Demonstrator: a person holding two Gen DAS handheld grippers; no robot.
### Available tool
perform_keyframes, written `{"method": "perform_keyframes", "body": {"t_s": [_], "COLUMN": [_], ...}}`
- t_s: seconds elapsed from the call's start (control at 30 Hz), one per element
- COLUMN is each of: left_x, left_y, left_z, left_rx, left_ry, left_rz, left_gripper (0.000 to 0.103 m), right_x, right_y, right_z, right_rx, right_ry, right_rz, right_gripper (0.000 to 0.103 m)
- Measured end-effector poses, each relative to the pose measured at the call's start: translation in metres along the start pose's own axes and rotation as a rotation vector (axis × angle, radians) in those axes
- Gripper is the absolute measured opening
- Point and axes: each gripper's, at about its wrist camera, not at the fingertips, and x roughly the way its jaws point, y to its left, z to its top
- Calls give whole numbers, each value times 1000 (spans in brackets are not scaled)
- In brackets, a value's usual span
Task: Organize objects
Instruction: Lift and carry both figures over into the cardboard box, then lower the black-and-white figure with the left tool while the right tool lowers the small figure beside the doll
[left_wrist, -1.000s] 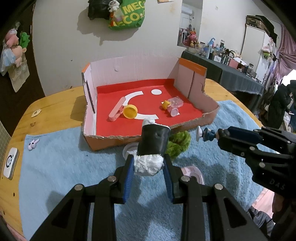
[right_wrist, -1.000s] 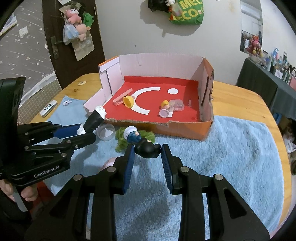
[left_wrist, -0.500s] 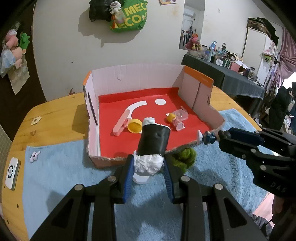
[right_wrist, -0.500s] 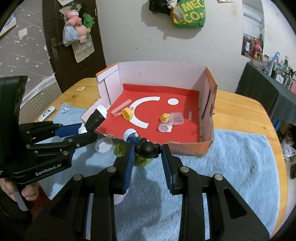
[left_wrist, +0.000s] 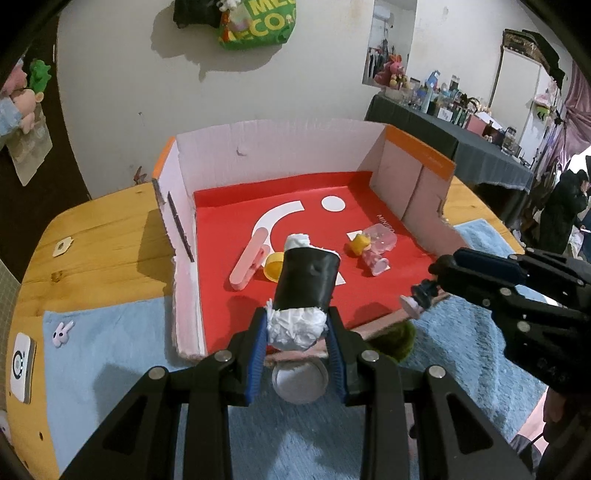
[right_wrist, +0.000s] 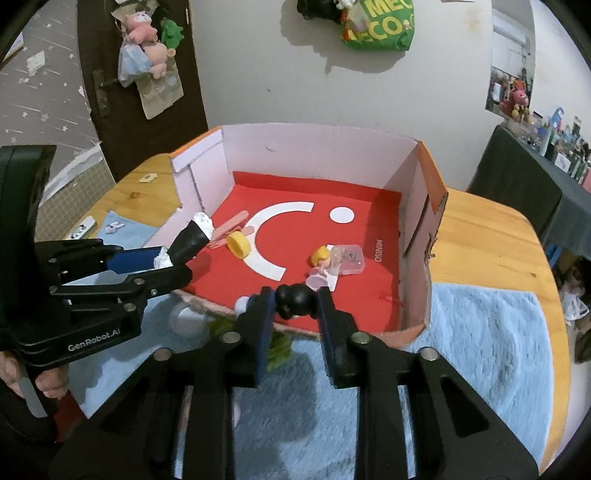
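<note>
Your left gripper (left_wrist: 297, 328) was clamped on the white crumpled end of a black roll (left_wrist: 306, 275), which hung over the near edge of the red-floored box (left_wrist: 413, 177). Your right gripper (right_wrist: 295, 306) pinched a small black-headed figurine (right_wrist: 293, 295) tight, just above the box's front wall. Inside the box lay a pink clip (left_wrist: 247, 258), a yellow cap (left_wrist: 274, 266) and a little doll (left_wrist: 369, 251). A green tuft (left_wrist: 395, 338) sat on the blue towel (left_wrist: 110, 354).
</note>
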Motion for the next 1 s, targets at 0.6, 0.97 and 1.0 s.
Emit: {"method": "perform_keyframes", "body": {"t_s": [0.6,0.97,1.0], "left_x": [55,64,65], "left_y": [0,5,5], "left_z": [7,12,13], "left_rx": [38,27,24], "left_ry": [137,160,162], "left_rz": [-8,-9,-9], "left_gripper": [32,33,33], "right_x": [57,69,70], "right_y": [-21,-23,-23], "right_z": [1,5,5], "right_rx": [52,50,50], "right_ry": [117,144,147], "right_rz": [40,40,42], "right_gripper": [20,20,20]}}
